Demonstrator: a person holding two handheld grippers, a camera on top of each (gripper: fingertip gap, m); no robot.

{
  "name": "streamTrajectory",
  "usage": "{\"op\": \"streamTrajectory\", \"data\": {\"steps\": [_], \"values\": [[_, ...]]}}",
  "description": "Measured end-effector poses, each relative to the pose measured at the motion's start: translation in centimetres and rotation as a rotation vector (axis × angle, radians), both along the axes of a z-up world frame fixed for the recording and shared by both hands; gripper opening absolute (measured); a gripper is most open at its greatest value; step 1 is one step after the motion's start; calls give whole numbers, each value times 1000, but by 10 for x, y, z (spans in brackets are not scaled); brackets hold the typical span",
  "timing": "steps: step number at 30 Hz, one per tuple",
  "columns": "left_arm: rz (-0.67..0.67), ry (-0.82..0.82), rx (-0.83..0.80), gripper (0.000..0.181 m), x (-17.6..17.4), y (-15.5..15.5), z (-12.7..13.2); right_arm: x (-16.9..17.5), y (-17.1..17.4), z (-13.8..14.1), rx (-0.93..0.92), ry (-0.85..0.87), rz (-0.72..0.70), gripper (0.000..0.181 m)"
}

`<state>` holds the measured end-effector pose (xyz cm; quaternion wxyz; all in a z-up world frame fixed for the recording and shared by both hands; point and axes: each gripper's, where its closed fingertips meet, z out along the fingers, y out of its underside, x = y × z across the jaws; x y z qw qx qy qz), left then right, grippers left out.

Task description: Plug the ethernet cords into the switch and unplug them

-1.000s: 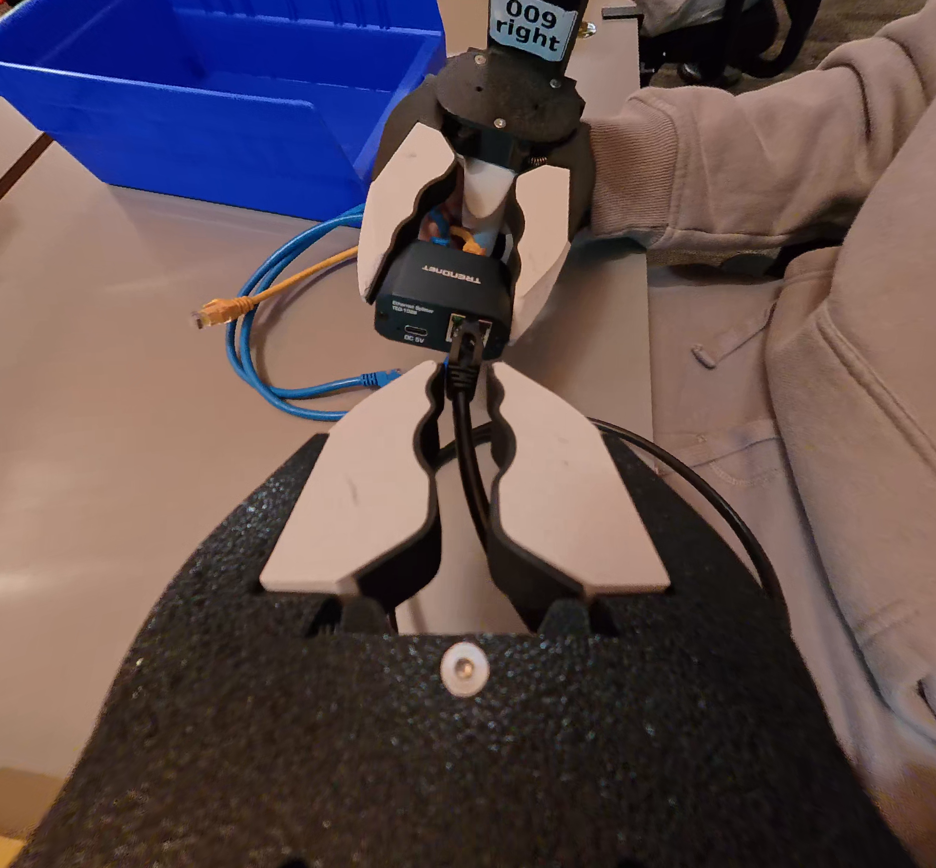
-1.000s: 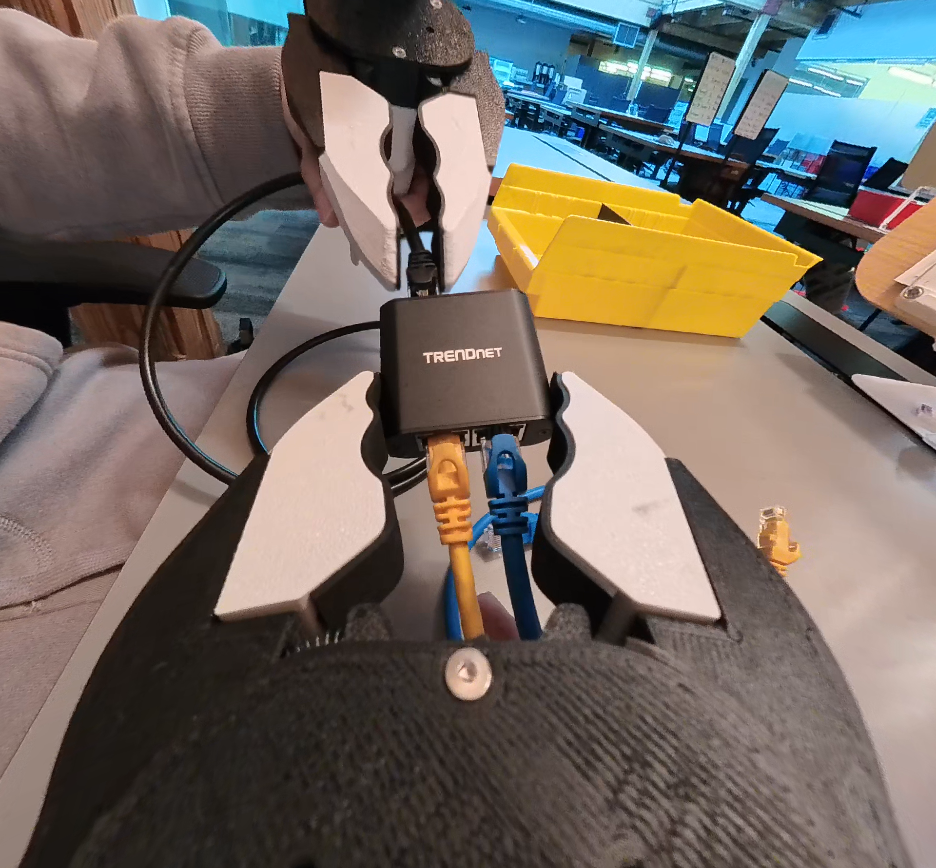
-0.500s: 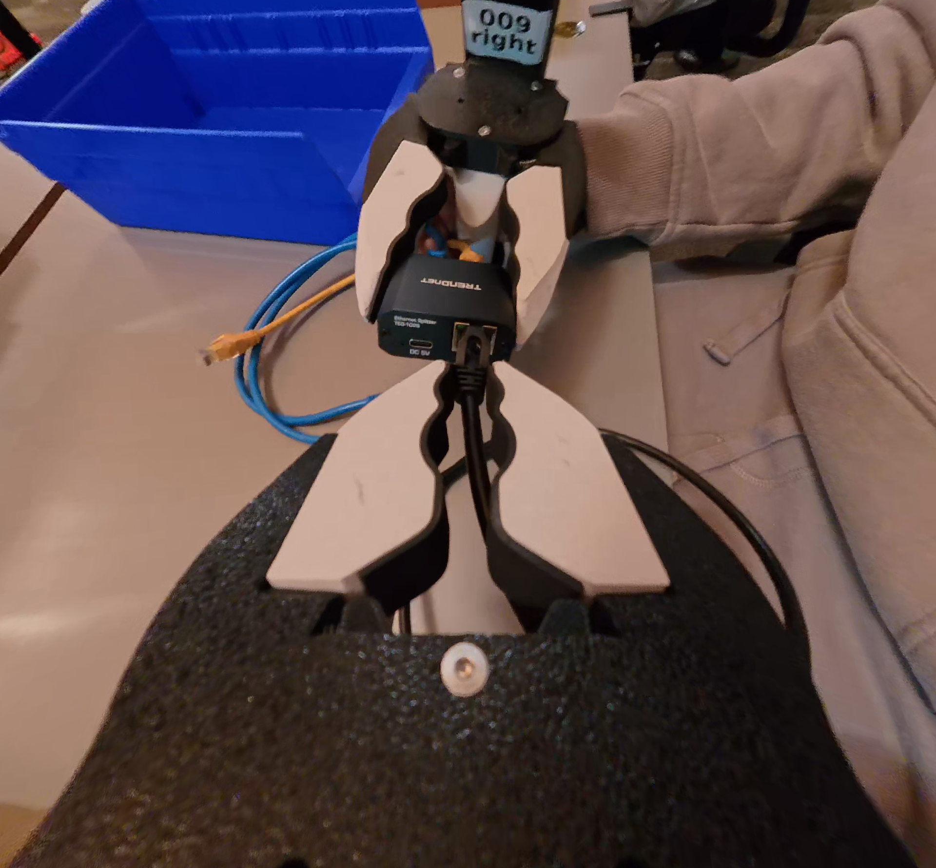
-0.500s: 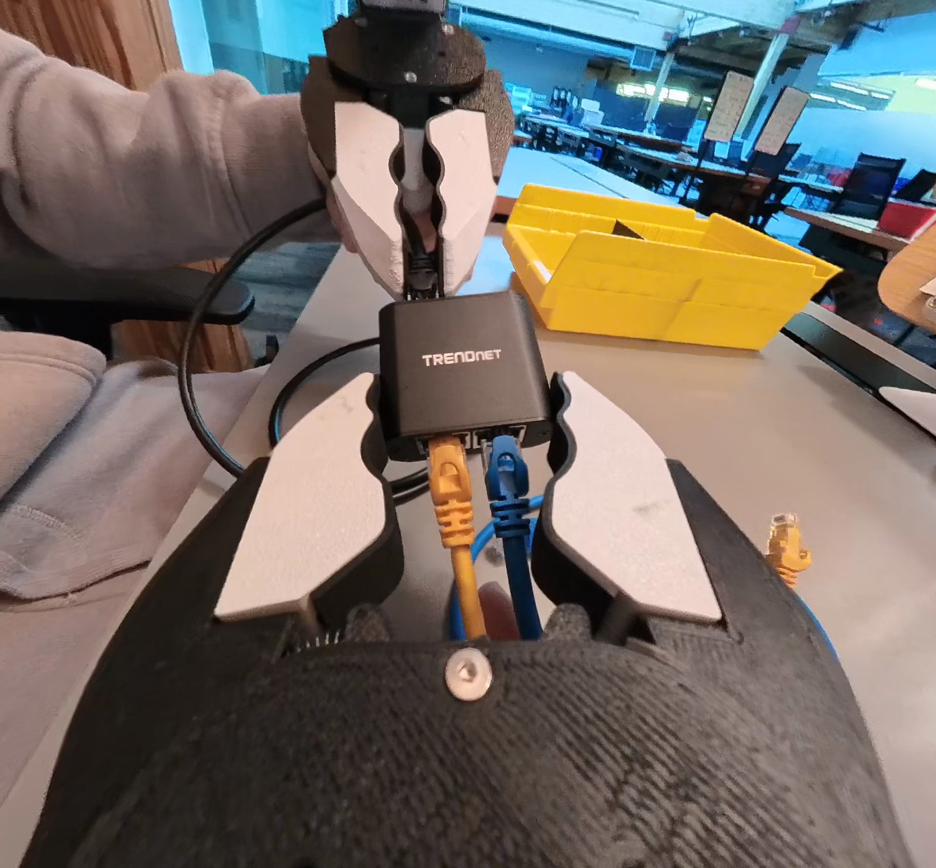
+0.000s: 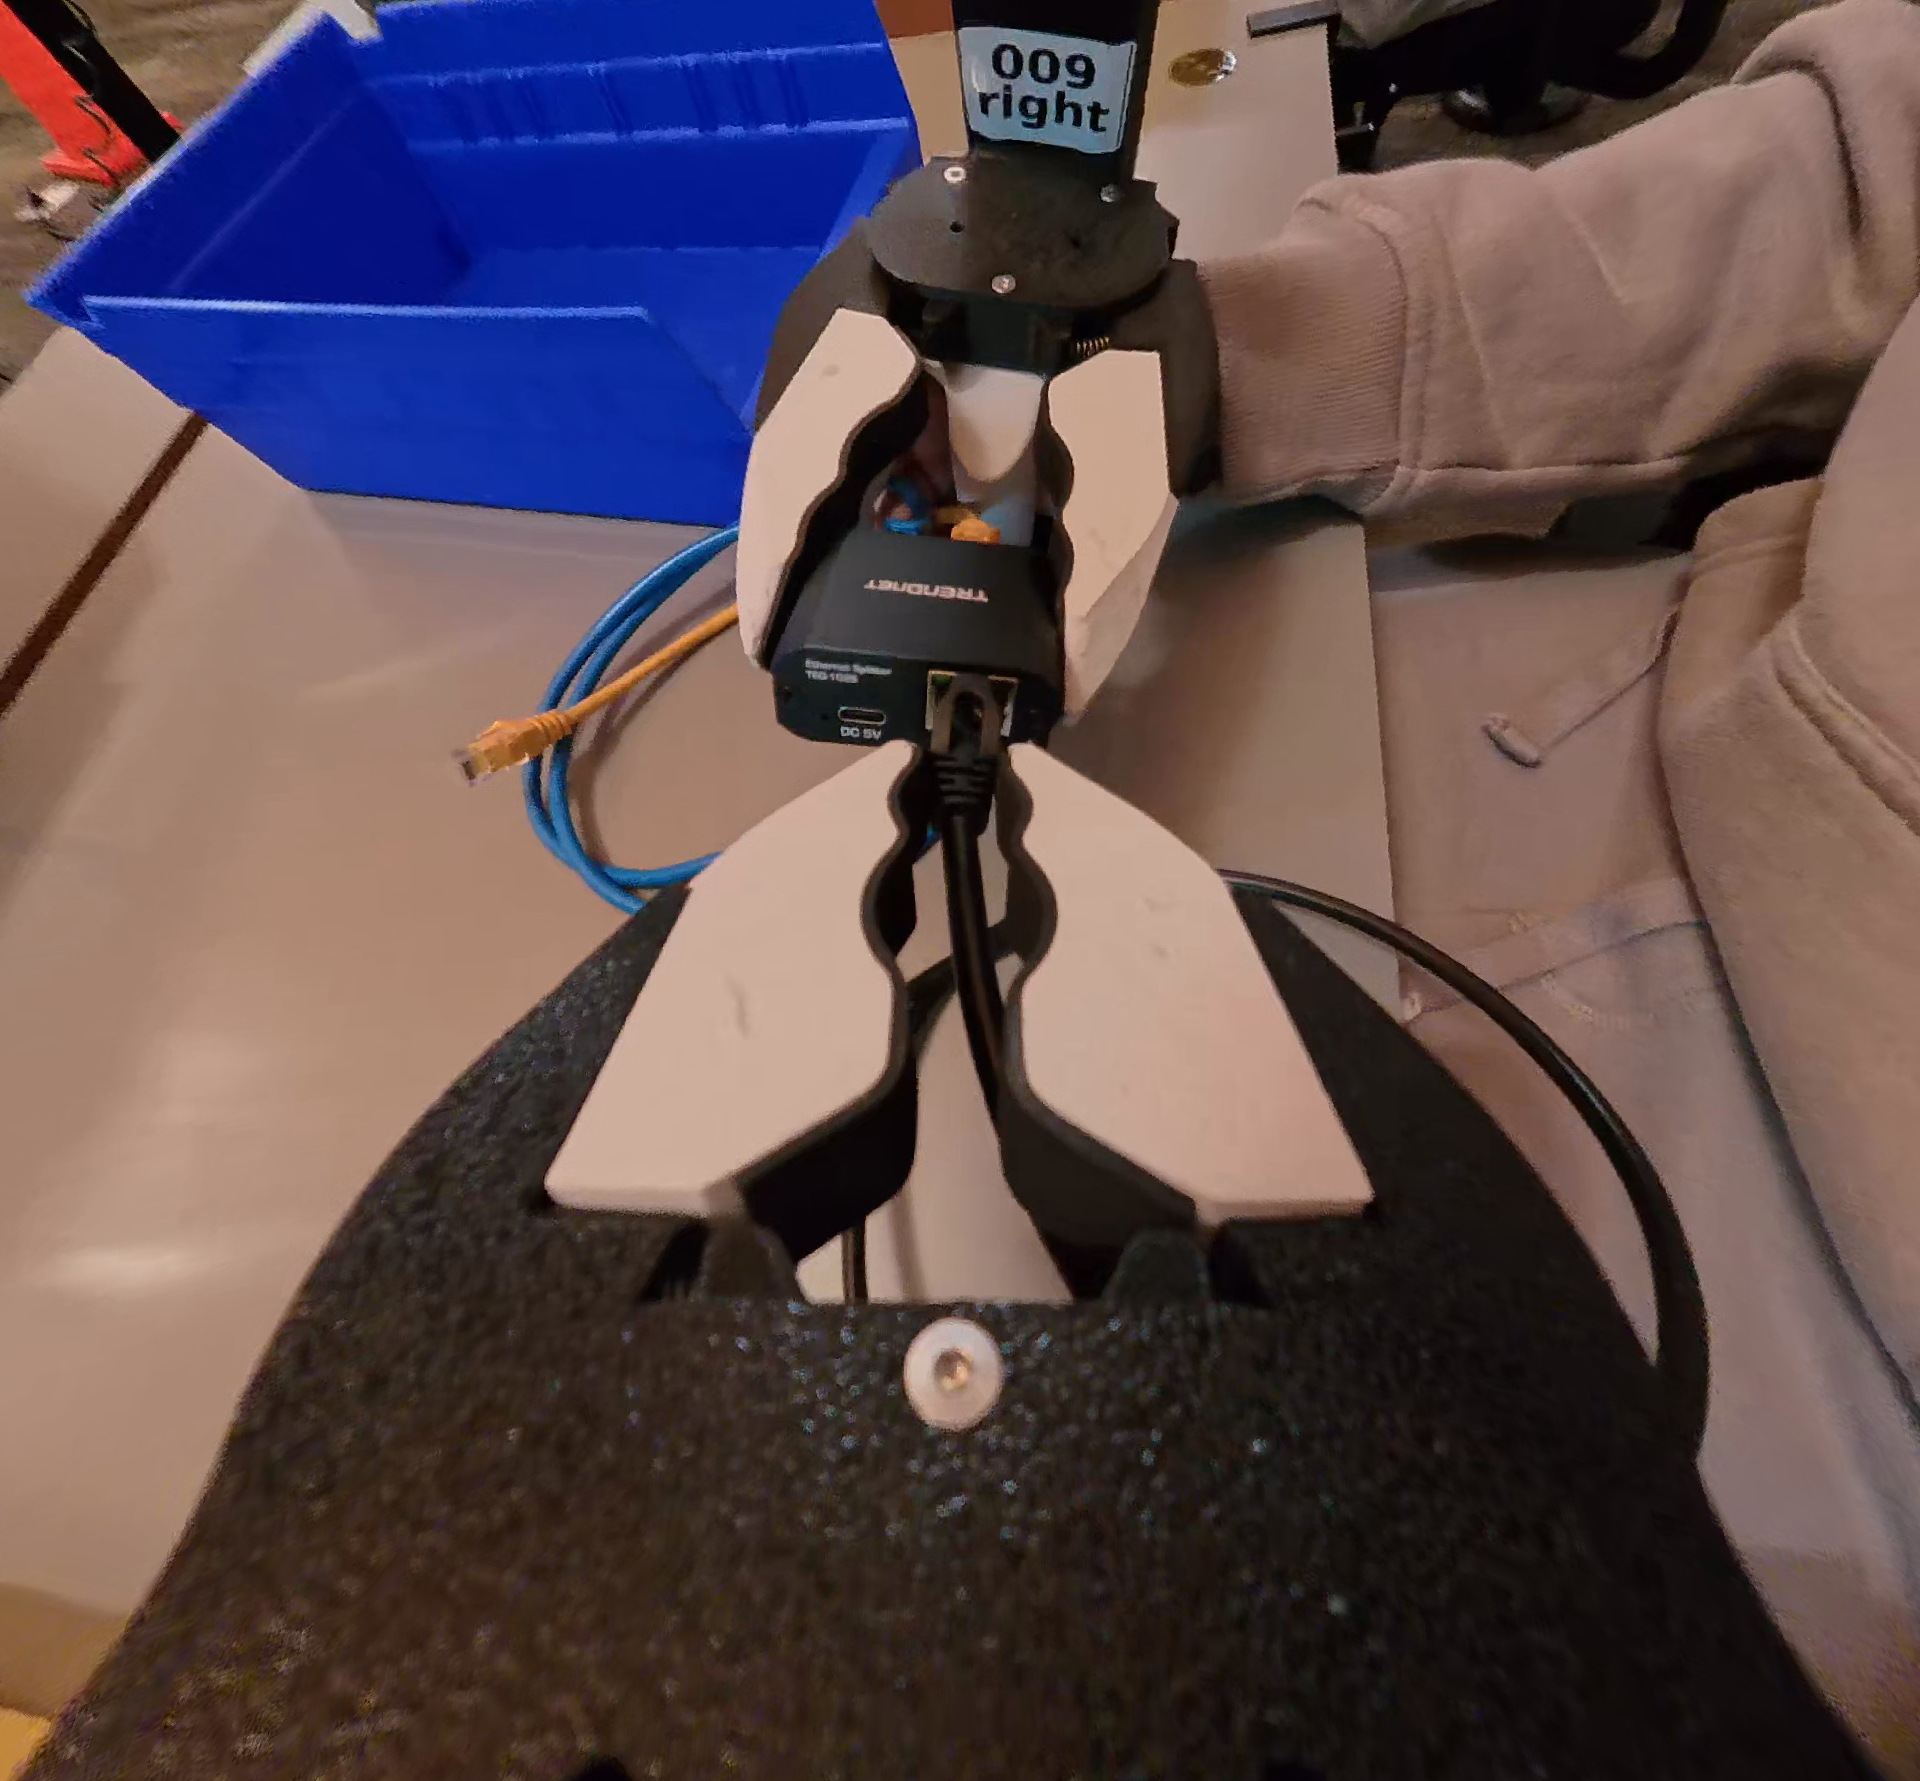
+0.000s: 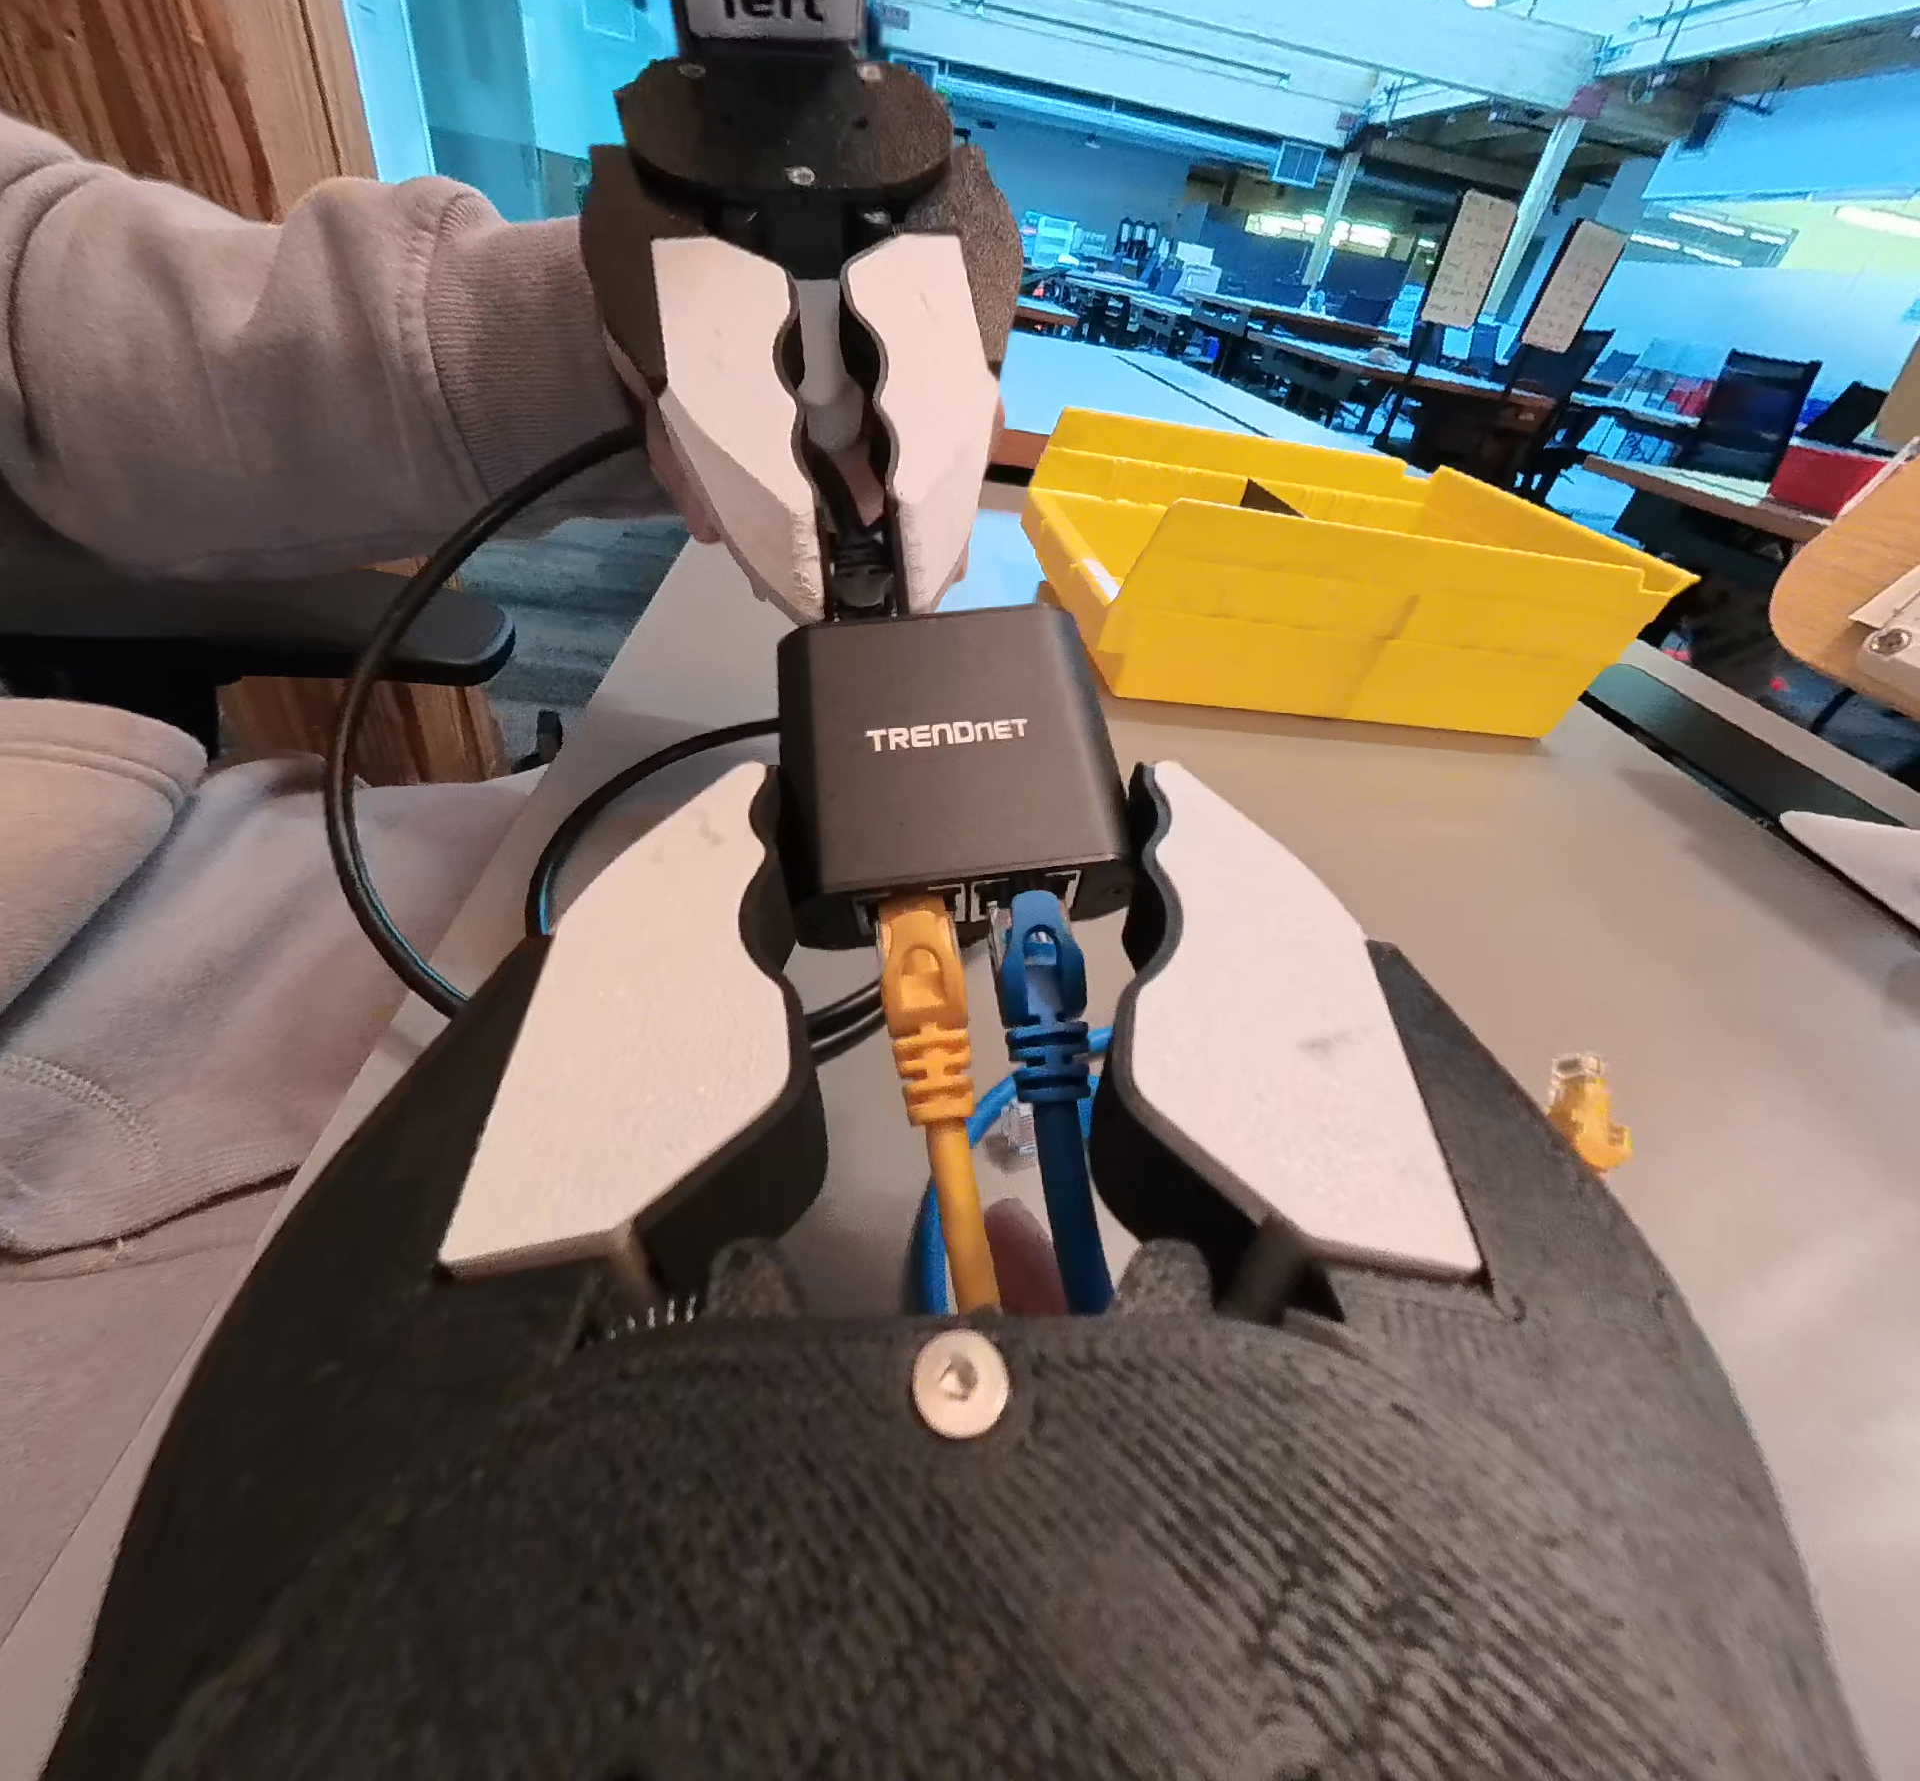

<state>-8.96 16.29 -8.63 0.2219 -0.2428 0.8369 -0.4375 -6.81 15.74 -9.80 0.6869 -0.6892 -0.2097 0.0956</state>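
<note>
Right gripper (image 6: 951, 801) clamped on black switch (image 6: 940, 755) (orange (image 6: 925, 993) and blue plugs (image 6: 1042, 993) seated). Left gripper (image 5: 958, 801) closed around black cord (image 5: 971, 910), plug in port.

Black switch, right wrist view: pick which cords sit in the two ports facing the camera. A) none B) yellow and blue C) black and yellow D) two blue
B: a yellow cord and a blue cord are plugged side by side into the switch; the black cord enters the far side.

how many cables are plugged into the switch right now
3. The orange cord and blue cord sit side by side in the switch; the black cord is in the opposite face.
</note>
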Motion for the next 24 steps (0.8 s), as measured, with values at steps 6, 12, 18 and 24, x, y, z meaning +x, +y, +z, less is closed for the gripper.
{"op": "streamTrajectory", "data": {"steps": [6,12,18,24], "values": [[160,-308,-259,45,-6,37,66,-13,1,-4,23,-93,22,63],[685,-466,-363,45,-19,169,42,-42,-6,36,168,-136,141,63],[757,-426,-261,47,-20,185,-3,-35,-2,115,249,-395,72,63],[759,-433,-238,47,-22,191,-15,34,-31,203,241,-655,-70,63]]}}
